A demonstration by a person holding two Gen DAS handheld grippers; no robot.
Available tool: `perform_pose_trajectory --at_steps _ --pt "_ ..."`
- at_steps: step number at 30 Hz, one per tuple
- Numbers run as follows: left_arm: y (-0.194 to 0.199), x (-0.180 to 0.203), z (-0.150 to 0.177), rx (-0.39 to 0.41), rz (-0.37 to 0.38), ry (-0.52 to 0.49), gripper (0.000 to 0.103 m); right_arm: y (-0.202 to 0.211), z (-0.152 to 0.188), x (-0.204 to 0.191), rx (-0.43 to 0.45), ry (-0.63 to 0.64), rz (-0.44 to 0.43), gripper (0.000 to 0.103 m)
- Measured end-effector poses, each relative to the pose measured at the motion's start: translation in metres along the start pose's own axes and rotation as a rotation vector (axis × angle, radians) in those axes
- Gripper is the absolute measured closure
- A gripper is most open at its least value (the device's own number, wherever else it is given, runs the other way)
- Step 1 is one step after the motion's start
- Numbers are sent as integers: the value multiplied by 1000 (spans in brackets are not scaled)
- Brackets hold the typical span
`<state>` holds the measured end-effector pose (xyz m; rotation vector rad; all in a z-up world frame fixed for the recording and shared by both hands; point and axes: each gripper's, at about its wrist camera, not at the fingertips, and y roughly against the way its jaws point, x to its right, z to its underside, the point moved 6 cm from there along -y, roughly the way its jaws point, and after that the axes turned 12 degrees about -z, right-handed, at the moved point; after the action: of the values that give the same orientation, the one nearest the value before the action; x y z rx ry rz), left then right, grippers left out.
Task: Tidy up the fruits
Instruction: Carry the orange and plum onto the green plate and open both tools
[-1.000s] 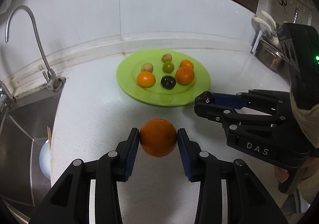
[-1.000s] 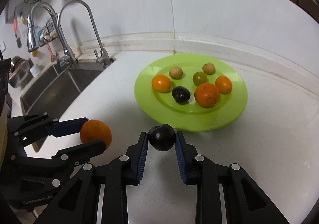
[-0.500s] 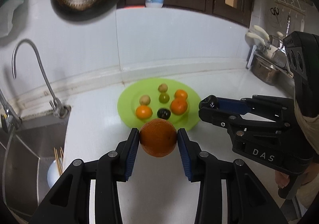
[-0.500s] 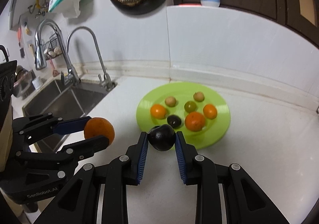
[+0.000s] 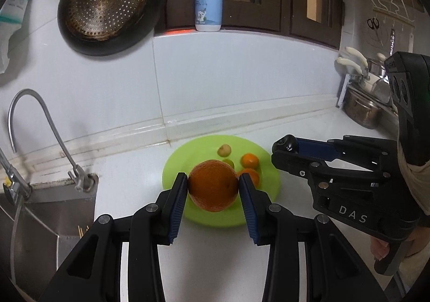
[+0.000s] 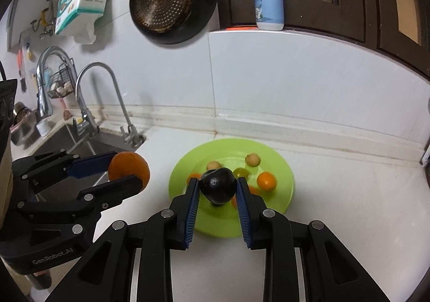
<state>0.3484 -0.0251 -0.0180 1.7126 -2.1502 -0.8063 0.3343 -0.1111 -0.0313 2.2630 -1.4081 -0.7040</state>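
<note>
Both grippers lifted off the counter since a second ago. Left gripper (image 5: 212,189) clenched on orange (image 5: 212,185); right gripper (image 6: 217,190) clenched on dark plum (image 6: 217,185). Both fruits airborne before green plate (image 6: 285,167); placement likely next.

Left gripper (image 5: 212,186) raised off the counter, fingers level and pointing forward, pads clamped on an orange (image 5: 212,185). Right gripper (image 6: 218,189) beside it at similar height, also pointing forward, pads clamped on a dark fruit (image 6: 217,185). Grippers apart, not touching.
</note>
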Motion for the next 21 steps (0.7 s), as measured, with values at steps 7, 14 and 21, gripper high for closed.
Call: perform_pose_trajectory --at_steps 7,14,21 --pt "-23 -2 -17 -14 -11 -8 64 -12 -17 12 6 5 21 74" --pt "-54 -3 -25 -59 9 -4 64 -30 -23 26 -18 -3 29 74" --pt "-92 -3 -29 -124 42 -4 64 -52 -26 44 -55 -26 39 74"
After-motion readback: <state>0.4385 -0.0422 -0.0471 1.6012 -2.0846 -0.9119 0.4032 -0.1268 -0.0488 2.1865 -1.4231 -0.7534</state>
